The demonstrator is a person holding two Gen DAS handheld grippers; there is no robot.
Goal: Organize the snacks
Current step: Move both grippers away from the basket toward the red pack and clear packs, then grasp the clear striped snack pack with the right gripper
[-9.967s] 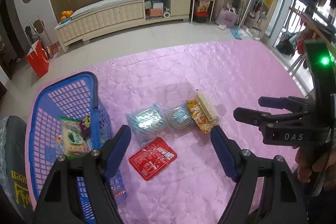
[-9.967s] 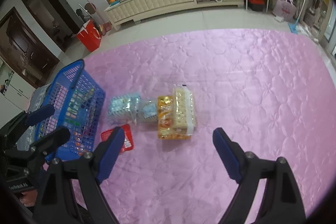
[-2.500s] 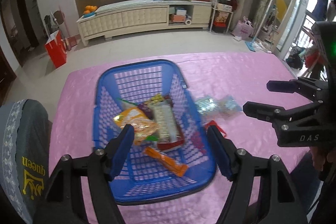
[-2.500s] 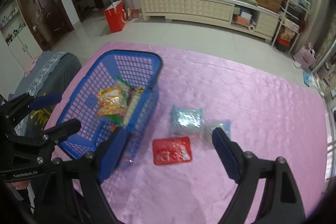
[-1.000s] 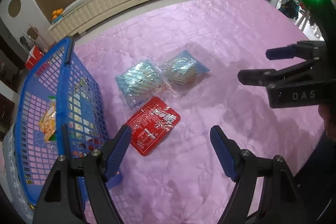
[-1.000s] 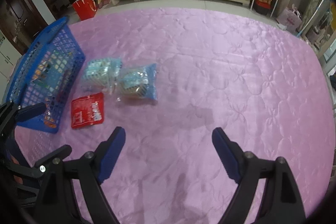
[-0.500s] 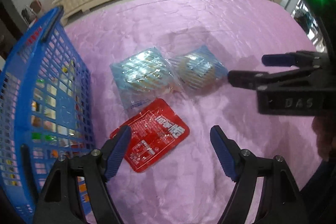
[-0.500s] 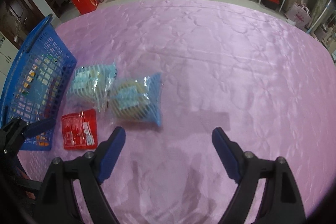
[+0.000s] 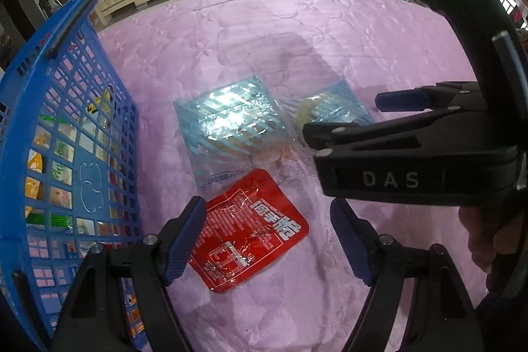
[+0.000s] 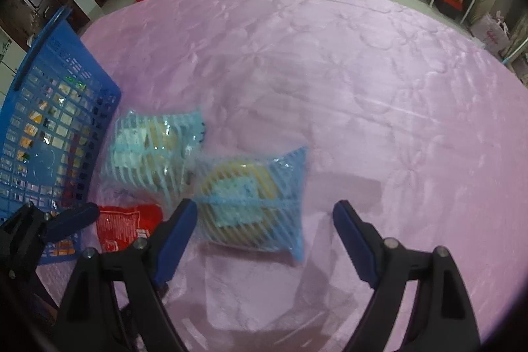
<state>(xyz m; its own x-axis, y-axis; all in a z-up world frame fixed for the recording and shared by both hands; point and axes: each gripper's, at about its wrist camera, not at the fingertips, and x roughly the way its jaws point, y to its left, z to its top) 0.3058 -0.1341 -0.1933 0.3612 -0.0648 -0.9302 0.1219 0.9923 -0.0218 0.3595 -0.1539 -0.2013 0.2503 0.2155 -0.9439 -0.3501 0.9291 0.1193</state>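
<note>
Both grippers lowered nearer the snacks, left gripper open over red packet, right gripper open, "DAS" lettering

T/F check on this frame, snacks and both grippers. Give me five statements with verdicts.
1. Three snack packets lie on the pink cloth outside the blue basket. True: the red packet and two blue-striped packets.
2. The left gripper is shut on the red packet. False: its fingers stand open, with the packet lying flat below them.
3. The basket is empty. False: several snack packs show through its mesh wall.
4. The right gripper is open above the nearer blue-striped packet. True.
5. The red packet lies on top of both blue-striped packets. False: it lies on the cloth beside them, nearer the basket.
</note>
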